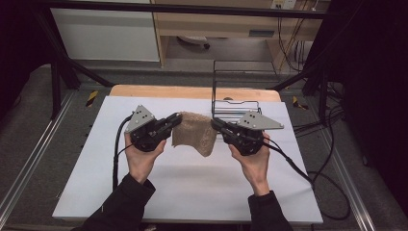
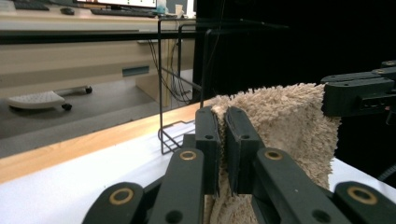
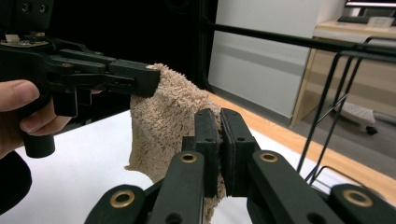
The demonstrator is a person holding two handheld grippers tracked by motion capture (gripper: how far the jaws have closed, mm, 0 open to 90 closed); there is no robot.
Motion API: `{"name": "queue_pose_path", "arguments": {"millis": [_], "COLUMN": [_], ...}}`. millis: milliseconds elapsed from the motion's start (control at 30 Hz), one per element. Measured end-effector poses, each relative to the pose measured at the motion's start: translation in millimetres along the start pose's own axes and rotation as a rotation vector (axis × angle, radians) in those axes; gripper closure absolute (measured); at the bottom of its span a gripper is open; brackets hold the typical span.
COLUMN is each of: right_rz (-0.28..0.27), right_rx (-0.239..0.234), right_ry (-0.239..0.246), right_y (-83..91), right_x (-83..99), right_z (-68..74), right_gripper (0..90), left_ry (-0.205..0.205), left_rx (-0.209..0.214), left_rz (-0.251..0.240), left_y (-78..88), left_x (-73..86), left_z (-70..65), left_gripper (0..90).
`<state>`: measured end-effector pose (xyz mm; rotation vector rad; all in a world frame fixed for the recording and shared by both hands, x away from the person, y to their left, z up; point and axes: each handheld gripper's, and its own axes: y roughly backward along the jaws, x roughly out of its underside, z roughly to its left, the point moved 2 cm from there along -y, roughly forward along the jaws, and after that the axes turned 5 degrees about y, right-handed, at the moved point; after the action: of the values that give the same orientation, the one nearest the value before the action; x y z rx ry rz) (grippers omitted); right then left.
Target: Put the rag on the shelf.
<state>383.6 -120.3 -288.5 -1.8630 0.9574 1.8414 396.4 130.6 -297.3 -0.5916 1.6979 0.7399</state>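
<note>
A tan fluffy towel (image 1: 195,132) hangs in the air between my two grippers above the white table cover (image 1: 192,183). My left gripper (image 1: 177,118) is shut on the towel's left top corner; in the left gripper view its jaws pinch the towel (image 2: 280,121) edge at the left gripper's tips (image 2: 221,122). My right gripper (image 1: 214,123) is shut on the right top corner; the right gripper view has the towel (image 3: 163,121) squeezed at the right gripper's tips (image 3: 219,122). The towel's lower edge droops toward the right and hangs free of the table.
A black wire rack (image 1: 233,91) stands at the back of the table, just behind the right gripper. The wooden table edge (image 1: 192,91) runs behind it. Cables (image 1: 298,168) trail off to the right. A dark frame bar (image 1: 192,8) crosses overhead at the back.
</note>
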Motion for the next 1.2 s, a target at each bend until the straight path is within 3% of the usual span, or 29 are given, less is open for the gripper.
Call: {"name": "queue_pose_path", "arguments": {"millis": [600,1200], "right_rz": [-0.062,-0.111], "right_rx": [0.066,0.153], "right_ry": [0.006,0.022], "right_y": [16.3,28.7], "right_x": [-22.2,-44.5], "right_z": [-19.3,-39.0], "right_gripper": [86.5,86.5], "left_ry": [-0.029,-0.028], "left_rx": [0.009,0.022], "left_rz": [-0.057,-0.108], "left_y": [-17.6,-40.6], "left_x": [-30.5,-58.5], "left_z": [-14.5,-25.4], "left_gripper": [84.5,84.5]}}
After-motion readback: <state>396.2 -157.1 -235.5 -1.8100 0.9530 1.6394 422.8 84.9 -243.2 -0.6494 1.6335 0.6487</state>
